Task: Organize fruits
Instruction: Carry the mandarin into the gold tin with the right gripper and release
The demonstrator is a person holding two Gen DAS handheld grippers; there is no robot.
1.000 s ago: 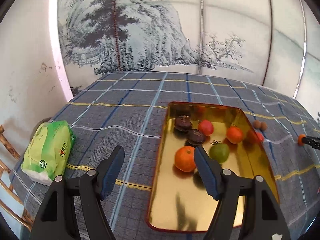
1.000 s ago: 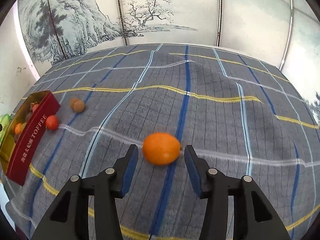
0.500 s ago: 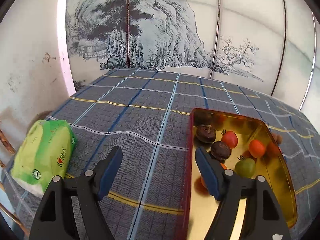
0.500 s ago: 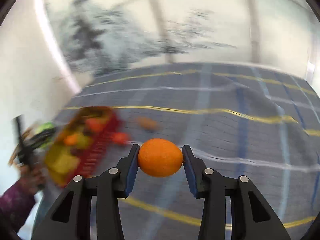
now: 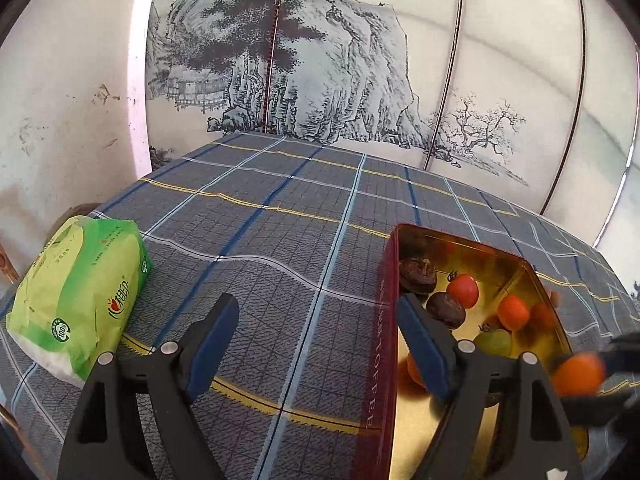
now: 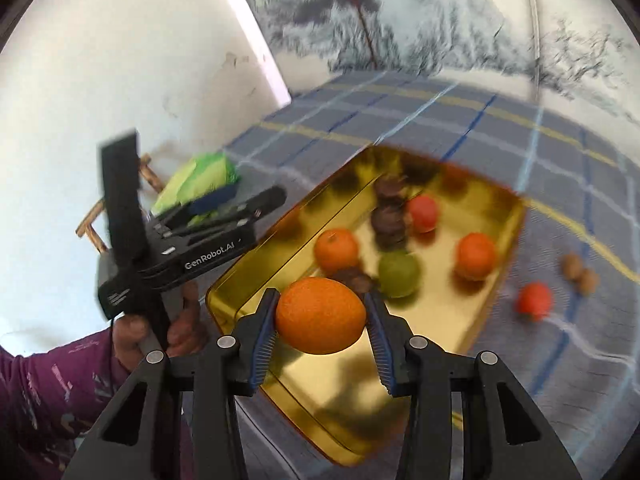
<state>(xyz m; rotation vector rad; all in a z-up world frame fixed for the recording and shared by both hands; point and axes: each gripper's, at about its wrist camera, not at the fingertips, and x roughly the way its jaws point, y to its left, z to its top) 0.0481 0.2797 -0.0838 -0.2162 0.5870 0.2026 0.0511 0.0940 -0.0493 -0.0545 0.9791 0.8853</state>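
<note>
The gold tin (image 6: pixel 492 300) sat near the surface's left edge, half filled with fruit. I had my right tongs (image 6: pixel 320 320) clenched on the orange (image 6: pixel 320 314) above its near corner; it looked firm, light and a bit slick, best pinched across the middle. My left tongs (image 5: pixel 318 344) were opening, nothing between them.

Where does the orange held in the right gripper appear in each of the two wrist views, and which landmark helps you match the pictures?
Left wrist view: the orange is at the far right edge, blurred, beside the tin's right rim, in the right gripper.
Right wrist view: the orange sits low in the centre, clamped between the pads, over the tin's near end.
Shared landmark: the gold-lined tin, with a green fruit inside.
</note>
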